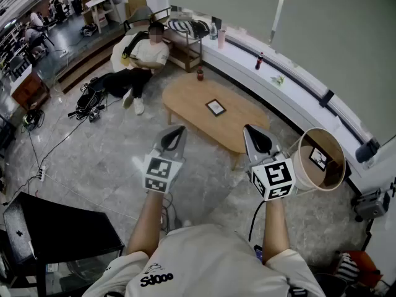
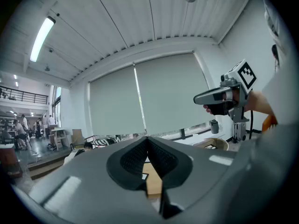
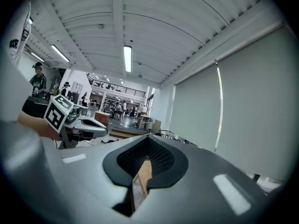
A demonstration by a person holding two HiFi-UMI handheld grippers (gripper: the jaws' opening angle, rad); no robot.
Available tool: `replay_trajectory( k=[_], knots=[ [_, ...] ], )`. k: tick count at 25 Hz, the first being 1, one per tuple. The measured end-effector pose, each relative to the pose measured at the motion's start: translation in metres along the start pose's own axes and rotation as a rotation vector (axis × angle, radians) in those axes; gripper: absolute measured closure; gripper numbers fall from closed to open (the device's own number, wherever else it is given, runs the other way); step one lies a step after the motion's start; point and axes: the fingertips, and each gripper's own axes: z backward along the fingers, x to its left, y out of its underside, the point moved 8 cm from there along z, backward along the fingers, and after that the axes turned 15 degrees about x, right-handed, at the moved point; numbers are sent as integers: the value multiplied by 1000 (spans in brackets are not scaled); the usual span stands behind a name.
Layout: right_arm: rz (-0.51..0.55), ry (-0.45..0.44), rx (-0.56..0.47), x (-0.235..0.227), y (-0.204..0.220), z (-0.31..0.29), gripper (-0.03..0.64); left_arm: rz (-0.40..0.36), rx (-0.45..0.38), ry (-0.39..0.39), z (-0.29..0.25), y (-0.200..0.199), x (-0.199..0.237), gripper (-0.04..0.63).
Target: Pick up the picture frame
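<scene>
The picture frame (image 1: 216,107), small, dark-edged and with a white mat, lies flat on the oval wooden coffee table (image 1: 185,101) ahead of me. My left gripper (image 1: 180,129) and right gripper (image 1: 249,129) are held side by side in the air short of the table's near edge, both pointing at it. Each has its jaws shut with nothing between them. In the left gripper view the shut left gripper (image 2: 147,138) shows a strip of the coffee table (image 2: 154,185) below its tips, with the right gripper (image 2: 219,97) alongside. The right gripper view shows the same closed tips (image 3: 148,137).
A person (image 1: 145,54) sits on a pale seat beyond the table's far left end. A red can (image 1: 200,74) stands on the table's far edge. A round wooden tub (image 1: 304,166) holding another framed picture stands at the right. Cables (image 1: 93,104) lie on the floor at left, a black table (image 1: 55,228) at lower left.
</scene>
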Motion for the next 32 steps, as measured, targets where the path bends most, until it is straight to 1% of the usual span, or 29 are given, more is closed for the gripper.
replay_trajectory(
  k=[9, 12, 15, 16, 18, 19, 20, 21, 23, 25, 28, 32],
  knots=[
    [-21, 10, 15, -12, 11, -2, 617, 9, 3, 34, -15, -3, -9, 584],
    [-42, 1, 3, -20, 15, 1, 615, 3, 15, 33, -22, 0, -16, 584],
    [-72, -16, -12, -29, 18, 6, 614, 6, 23, 43, -24, -9, -25, 584],
    [-77, -19, -11, -32, 20, 8, 614, 28, 38, 56, -25, -10, -27, 584],
    [-84, -32, -5, -37, 24, 9, 614, 112, 60, 95, -28, -10, -29, 584],
    [-88, -42, -1, -39, 27, 10, 614, 148, 56, 108, -28, -10, -30, 584],
    [-92, -54, 2, -40, 31, 10, 614, 165, 50, 106, -27, -10, -31, 584],
    [-97, -66, 6, -41, 35, 11, 614, 162, 48, 89, -26, -10, -33, 584],
    [-98, -84, 17, -43, 43, 12, 614, 126, 52, 39, -25, -8, -38, 584],
    [-90, -91, 33, -48, 50, 10, 614, 98, 54, 5, -29, -6, -44, 584],
    [-86, -86, 41, -53, 59, 6, 614, 81, 65, 1, -36, -1, -51, 583],
    [-56, -67, 54, -58, 56, -10, 614, 48, 81, 15, -56, 4, -48, 584]
  ],
)
